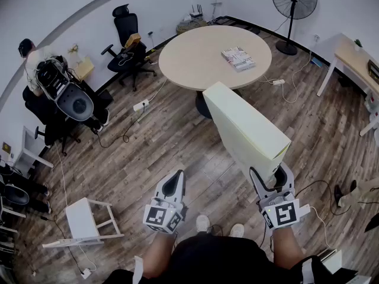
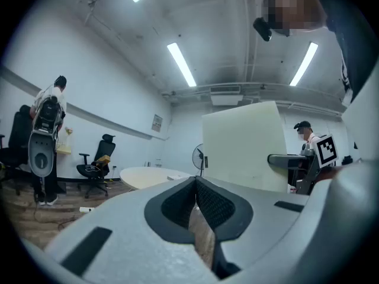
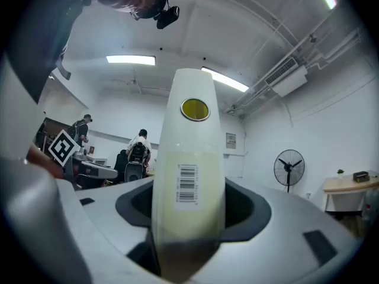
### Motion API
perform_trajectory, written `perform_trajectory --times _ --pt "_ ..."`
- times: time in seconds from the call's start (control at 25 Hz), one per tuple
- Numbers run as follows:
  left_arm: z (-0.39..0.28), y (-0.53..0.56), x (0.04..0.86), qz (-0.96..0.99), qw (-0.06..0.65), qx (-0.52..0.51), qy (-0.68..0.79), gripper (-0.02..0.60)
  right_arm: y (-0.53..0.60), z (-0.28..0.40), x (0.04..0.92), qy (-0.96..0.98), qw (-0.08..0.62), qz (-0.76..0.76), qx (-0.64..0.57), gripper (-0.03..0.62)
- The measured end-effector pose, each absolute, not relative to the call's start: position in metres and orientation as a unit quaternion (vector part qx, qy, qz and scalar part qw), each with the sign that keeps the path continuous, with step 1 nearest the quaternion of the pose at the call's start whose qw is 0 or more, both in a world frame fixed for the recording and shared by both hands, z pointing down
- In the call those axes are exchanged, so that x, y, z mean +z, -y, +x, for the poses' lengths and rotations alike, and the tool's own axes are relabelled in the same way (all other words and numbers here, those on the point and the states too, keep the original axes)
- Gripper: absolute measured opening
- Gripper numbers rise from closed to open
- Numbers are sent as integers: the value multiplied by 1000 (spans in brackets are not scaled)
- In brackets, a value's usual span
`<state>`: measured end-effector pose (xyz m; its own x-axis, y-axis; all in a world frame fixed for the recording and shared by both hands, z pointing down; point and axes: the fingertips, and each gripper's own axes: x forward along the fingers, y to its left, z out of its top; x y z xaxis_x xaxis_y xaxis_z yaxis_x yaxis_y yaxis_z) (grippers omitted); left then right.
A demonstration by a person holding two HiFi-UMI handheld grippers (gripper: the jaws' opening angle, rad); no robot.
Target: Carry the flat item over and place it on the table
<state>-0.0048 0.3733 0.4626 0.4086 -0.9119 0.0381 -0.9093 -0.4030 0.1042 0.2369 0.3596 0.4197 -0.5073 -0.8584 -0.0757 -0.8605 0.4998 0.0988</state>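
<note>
The flat item is a pale yellow flat box [image 1: 246,129], held on edge over the wooden floor and leaning away toward the round table [image 1: 195,64]. My right gripper [image 1: 271,181] is shut on its near lower end. In the right gripper view the box [image 3: 189,158] fills the gap between the jaws, with a barcode label facing the camera. My left gripper [image 1: 173,183] hangs beside it at the left, shut, with nothing held. In the left gripper view its pads [image 2: 207,203] meet, and the box [image 2: 243,147] stands off to the right.
A patterned book [image 1: 238,58] lies on the round table. A black office chair [image 1: 127,43] and a person [image 1: 35,58] are at the left, a standing fan [image 1: 294,5] at the back, a desk [image 1: 355,58] at the right. A tipped white stool [image 1: 86,220] and cables lie on the floor.
</note>
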Motion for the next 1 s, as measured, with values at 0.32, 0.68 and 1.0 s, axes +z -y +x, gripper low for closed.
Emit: perform_trajectory --times 0.32,0.68,1.0 --pt "2 -369 469 844 58 7 533 6 -355 234 416 -866 10 -496 62 273" --pt "-35 -344 475 847 72 4 527 5 -334 205 412 -863 44 -501 37 281" --pt "-89 -319 478 852 68 3 520 5 -311 160 418 -850 53 -523 31 278"
